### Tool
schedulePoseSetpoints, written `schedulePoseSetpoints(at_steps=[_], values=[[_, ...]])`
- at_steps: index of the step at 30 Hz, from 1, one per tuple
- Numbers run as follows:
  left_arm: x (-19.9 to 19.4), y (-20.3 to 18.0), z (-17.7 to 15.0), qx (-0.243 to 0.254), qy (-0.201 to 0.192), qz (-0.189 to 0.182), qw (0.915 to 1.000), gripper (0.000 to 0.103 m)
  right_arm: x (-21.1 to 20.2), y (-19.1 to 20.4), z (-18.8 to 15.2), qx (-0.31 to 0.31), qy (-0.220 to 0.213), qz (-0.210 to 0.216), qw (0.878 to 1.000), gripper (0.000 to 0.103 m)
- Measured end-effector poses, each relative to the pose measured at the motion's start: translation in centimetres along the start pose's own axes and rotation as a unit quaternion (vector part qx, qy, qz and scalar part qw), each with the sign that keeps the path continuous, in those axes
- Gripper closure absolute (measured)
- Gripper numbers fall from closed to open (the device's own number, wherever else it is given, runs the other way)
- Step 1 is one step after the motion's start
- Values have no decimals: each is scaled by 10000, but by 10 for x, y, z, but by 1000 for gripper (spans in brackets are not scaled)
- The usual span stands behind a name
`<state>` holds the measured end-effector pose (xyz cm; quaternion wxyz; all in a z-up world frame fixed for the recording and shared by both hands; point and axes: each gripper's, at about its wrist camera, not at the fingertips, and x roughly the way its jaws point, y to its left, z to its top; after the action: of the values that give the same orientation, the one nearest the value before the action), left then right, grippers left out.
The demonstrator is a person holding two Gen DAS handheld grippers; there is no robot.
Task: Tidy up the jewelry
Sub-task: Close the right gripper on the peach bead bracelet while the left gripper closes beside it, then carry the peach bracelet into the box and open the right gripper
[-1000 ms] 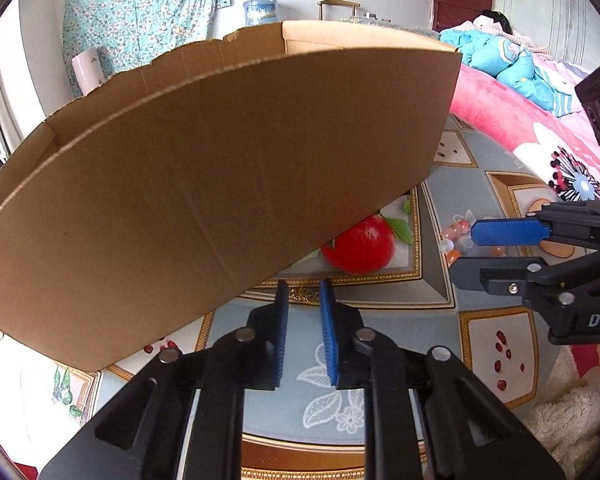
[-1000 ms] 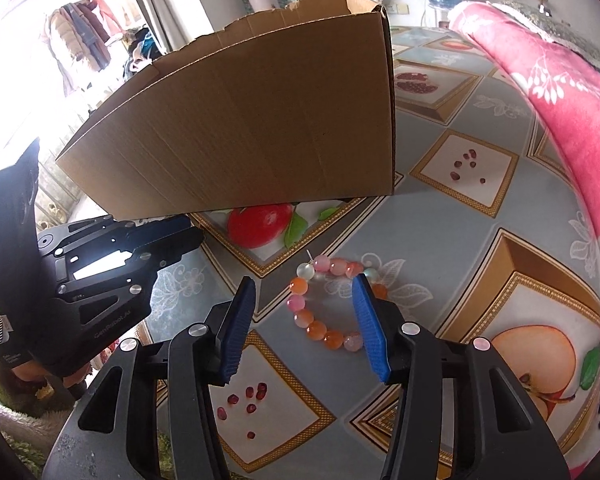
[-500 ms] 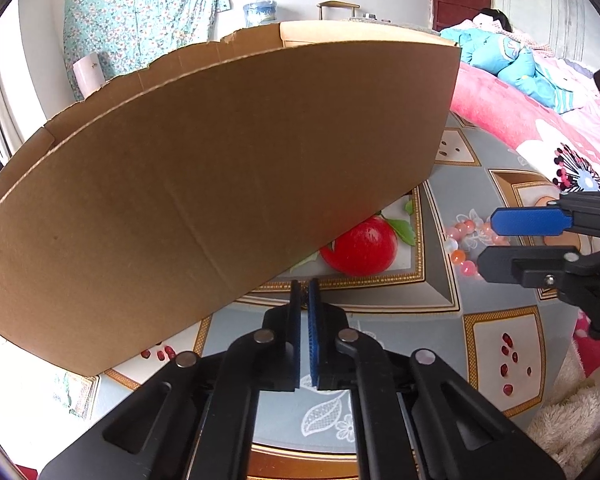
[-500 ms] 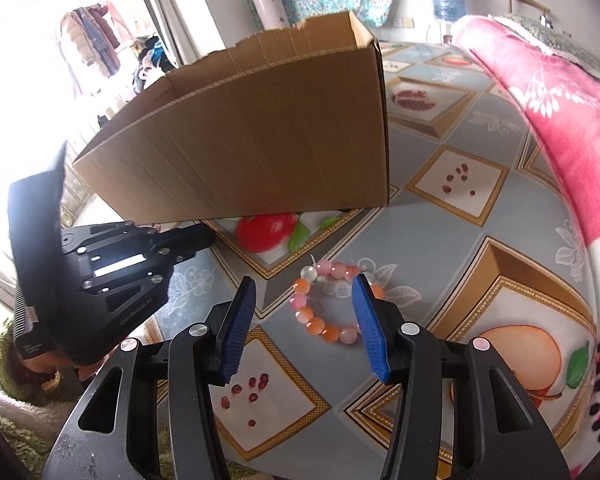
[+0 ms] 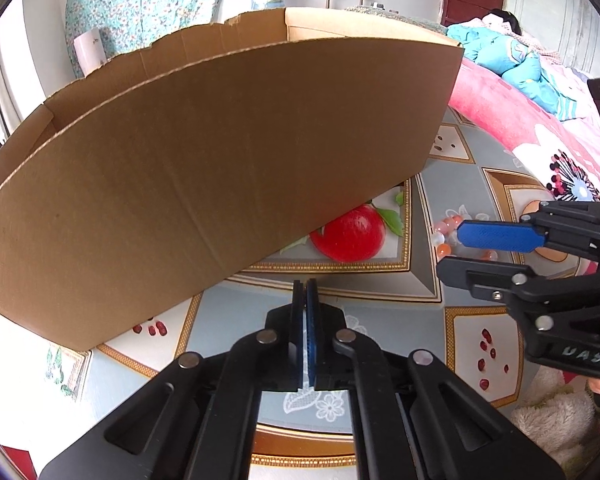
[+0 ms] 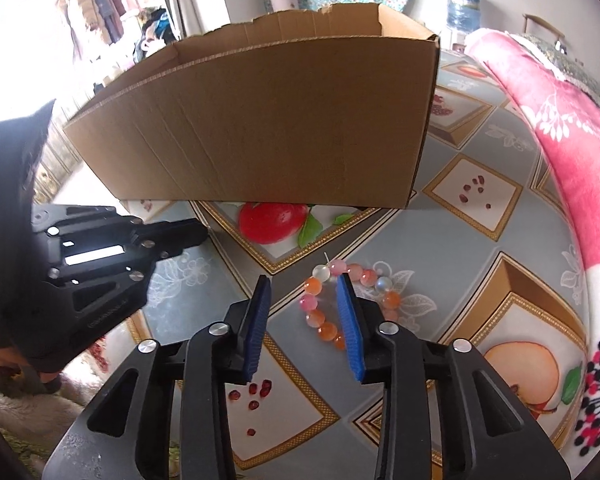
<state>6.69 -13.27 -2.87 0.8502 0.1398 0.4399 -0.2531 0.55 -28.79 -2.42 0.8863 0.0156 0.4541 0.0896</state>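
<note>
Both tongs have been closing since the earlier frames: the left tongs [image 5: 306, 286] now sit fully closed on nothing, while the right tongs [image 6: 304, 288] have narrowed to a moderate gap with no bead pinched. Just beyond the right tips, the bracelet [image 6: 320, 318] lies on the bench [image 6: 440, 216], its near side partly behind the right pad. Farther off stands the box [image 6: 280, 120].

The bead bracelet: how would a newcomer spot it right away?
Find the big cardboard box on the fruit-patterned tablecloth. In front of it, beside the printed red apple, lies the bracelet: a loop of round pink, orange and milky beads, the only loose object there.
</note>
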Motion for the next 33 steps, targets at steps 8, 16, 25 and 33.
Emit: schedulePoseSetpoints(at_steps=[8,16,25,33], values=[[-3,3,-2,-90,73,-6,9999,102,8,6,3,28,129,-210,9997,96],[-5,7,-3,-207,101,-49,9997,102,-6,-17,4,529,-5,119,9985,96],[-6,11,-4,-267,105,-71,9996,102,-31,-49,4,1062,-223,548,9926,96],[-11,15,-5,-331,-34,-157,9993,103,-49,-60,8,1432,-515,951,9838,96]])
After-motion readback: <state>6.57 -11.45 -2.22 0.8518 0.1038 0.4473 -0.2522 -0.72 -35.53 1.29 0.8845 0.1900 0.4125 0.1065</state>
